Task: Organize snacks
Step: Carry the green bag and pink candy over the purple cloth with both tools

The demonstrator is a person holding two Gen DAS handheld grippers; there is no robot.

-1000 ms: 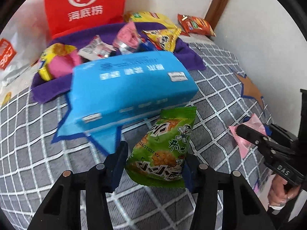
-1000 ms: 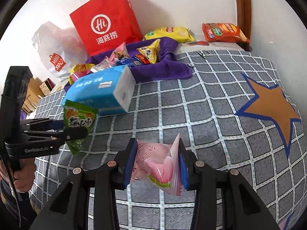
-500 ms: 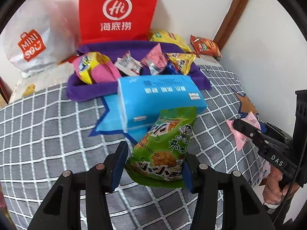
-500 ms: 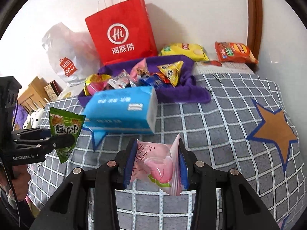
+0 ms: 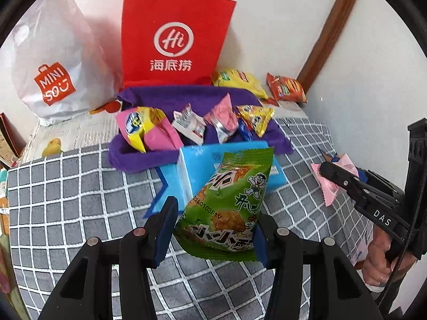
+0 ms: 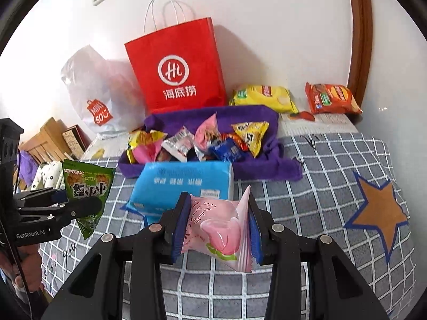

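My left gripper (image 5: 213, 229) is shut on a green snack packet (image 5: 229, 208), held above the checked bed cover; it also shows in the right wrist view (image 6: 86, 189). My right gripper (image 6: 217, 224) is shut on a pink snack packet (image 6: 218, 232), which shows at the right in the left wrist view (image 5: 329, 184). A purple cloth (image 6: 250, 114) by the wall holds several small snack packets (image 6: 184, 144). A blue tissue pack (image 6: 184, 184) lies in front of it.
A red paper bag (image 6: 176, 72) and a white Miniso bag (image 6: 96, 88) stand against the wall. A yellow chip bag (image 6: 263, 97) and an orange chip bag (image 6: 331, 98) lie at the back right. The bed cover (image 6: 333, 186) has an orange star.
Both grippers have pulled back and up from the tissue pack and cloth, each still holding its packet. The red bag and wall show more fully now.
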